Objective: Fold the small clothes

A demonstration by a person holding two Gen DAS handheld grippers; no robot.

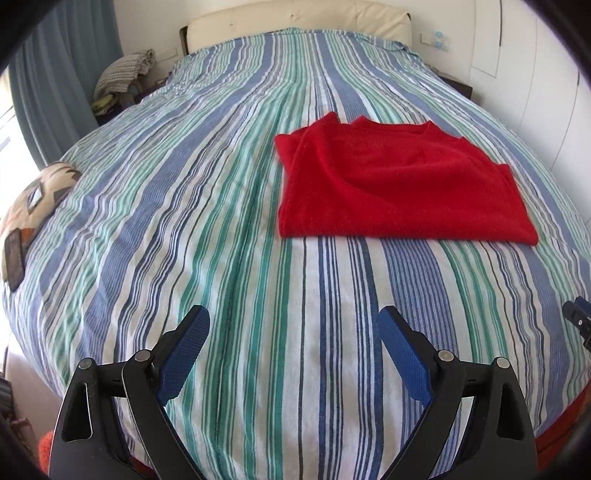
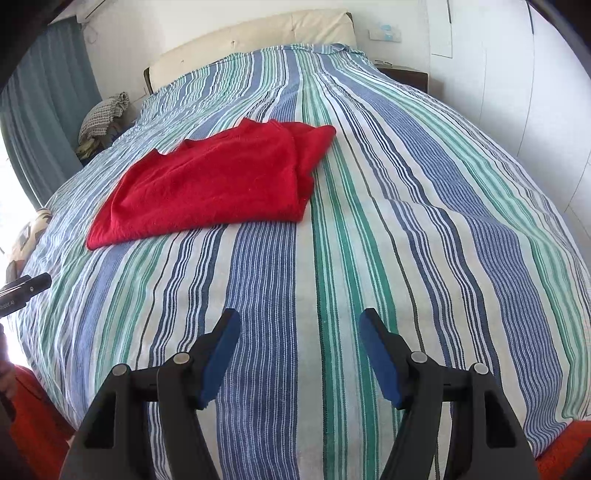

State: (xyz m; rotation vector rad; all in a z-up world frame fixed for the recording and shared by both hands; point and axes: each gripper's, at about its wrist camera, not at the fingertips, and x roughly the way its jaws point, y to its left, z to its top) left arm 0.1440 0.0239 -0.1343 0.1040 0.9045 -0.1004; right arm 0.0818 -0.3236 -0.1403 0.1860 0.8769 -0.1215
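Both tongs hang above the near part of a bed (image 1: 221,221) covered with a blue, green and white striped spread, and neither holds anything. The left tongs (image 1: 293,328) stand wide apart with only bare striped cloth between their blue pads (image 1: 184,354). The right tongs (image 2: 299,332) are also spread, a little less widely, with nothing between them. The red garment (image 1: 399,184) lies flat on the bed, folded into a rough rectangle, well ahead of both tongs: ahead and to the right of the left tongs, ahead and to the left of the right tongs. One folded-in sleeve bunches along its left edge in the left wrist view, which is its right edge in the right wrist view. The tip of the right tongs shows at the right edge of the left wrist view. Far to the left of the left tongs a patterned cushion (image 1: 40,192) rests at the bed's edge with a dark phone (image 1: 14,258) on it. Beyond the garment stand a cream headboard (image 1: 295,18) and, at the left, a blue curtain (image 1: 62,66).
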